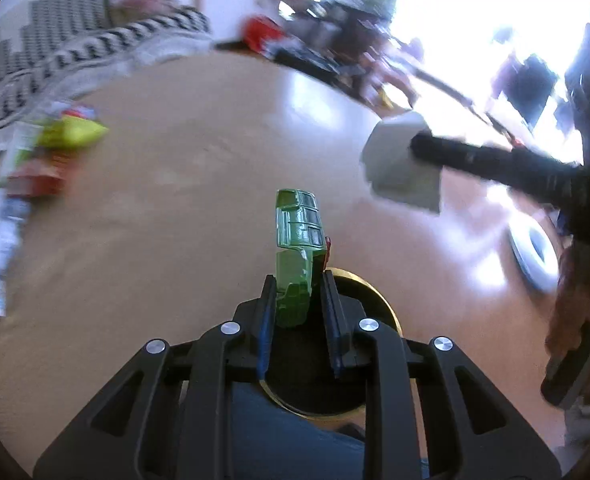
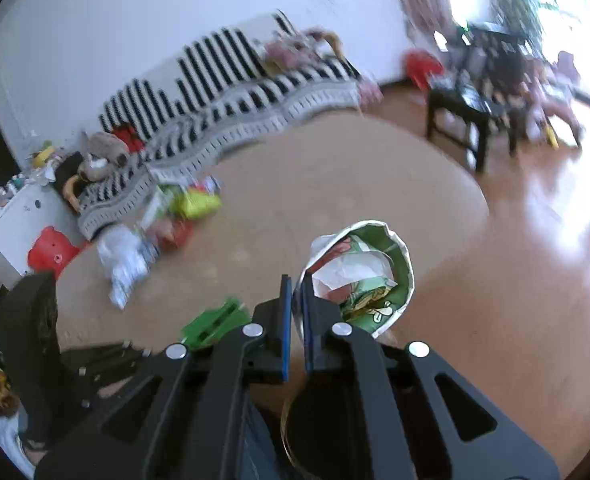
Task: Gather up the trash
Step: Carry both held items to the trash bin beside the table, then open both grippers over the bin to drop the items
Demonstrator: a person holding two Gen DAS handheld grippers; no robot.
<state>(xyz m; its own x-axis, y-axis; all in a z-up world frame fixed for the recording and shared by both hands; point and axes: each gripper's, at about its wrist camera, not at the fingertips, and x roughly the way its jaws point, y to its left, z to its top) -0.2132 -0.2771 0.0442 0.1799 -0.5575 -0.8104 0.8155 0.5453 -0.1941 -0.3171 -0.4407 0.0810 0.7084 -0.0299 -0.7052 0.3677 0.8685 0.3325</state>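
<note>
My left gripper [image 1: 298, 280] is shut on a flattened green carton [image 1: 297, 240] and holds it upright above the beige rug. My right gripper [image 2: 297, 284] is shut on the rim of an open paper bag [image 2: 359, 276] with green print, which has crumpled wrappers inside. In the left wrist view the bag [image 1: 403, 160] hangs from the right gripper's fingers at the right. In the right wrist view the green carton [image 2: 215, 322] shows low at the left. A dark round bin with a gold rim [image 1: 375, 288] lies below both grippers.
A pile of trash lies on the rug's left: a yellow-green bag [image 2: 197, 204], red wrappers [image 2: 175, 234] and clear plastic [image 2: 125, 260]. A striped sofa [image 2: 223, 92] runs behind it. A black table [image 2: 475, 116] stands at the right on the shiny wood floor.
</note>
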